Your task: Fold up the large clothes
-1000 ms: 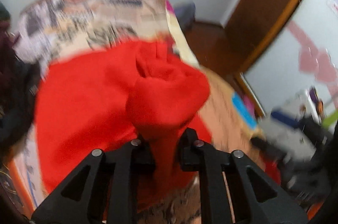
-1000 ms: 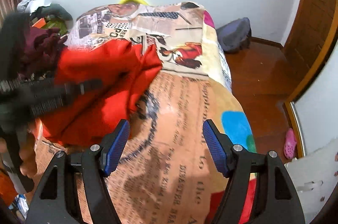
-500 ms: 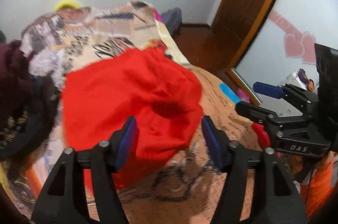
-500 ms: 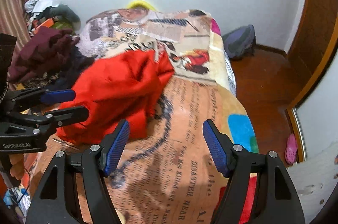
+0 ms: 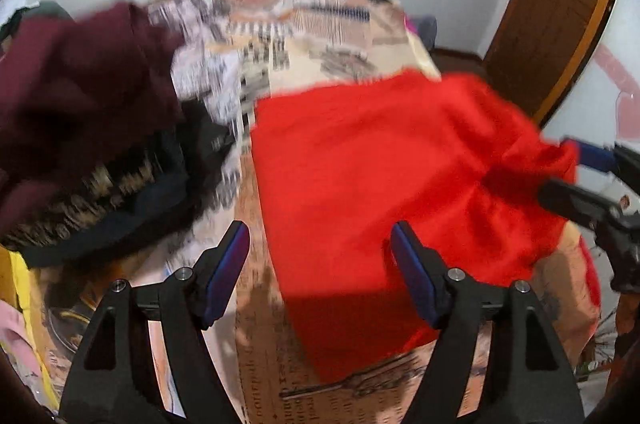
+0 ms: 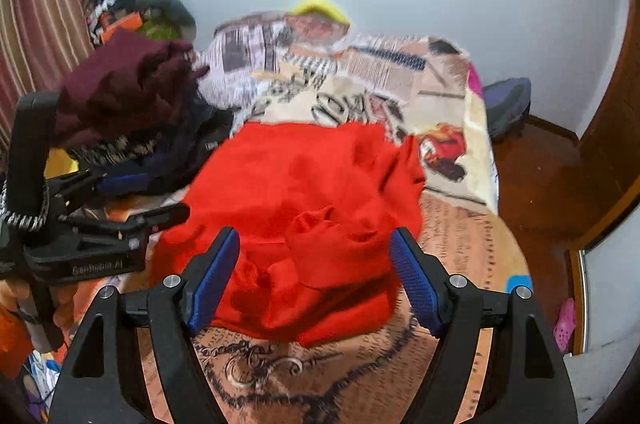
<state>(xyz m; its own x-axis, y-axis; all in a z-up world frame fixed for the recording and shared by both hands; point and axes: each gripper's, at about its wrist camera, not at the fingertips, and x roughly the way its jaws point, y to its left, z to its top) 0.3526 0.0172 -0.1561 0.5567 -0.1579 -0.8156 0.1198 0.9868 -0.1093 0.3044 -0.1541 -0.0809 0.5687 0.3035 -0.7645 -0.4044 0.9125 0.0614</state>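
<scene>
Both grippers are off the cloth: the left gripper (image 5: 320,272) has just been opening, nothing between its pads, and the right gripper (image 6: 314,274) has spread a touch wider too, empty as well. The red garment (image 6: 304,208) lies on the bed (image 6: 452,248) in a lumpy, half-folded heap, its near part bunched and its edges uneven. So I'd call this partway: one rough fold looks in place, squaring up remains, and the dark clothes pile (image 5: 92,128) beside it waits untouched.
</scene>
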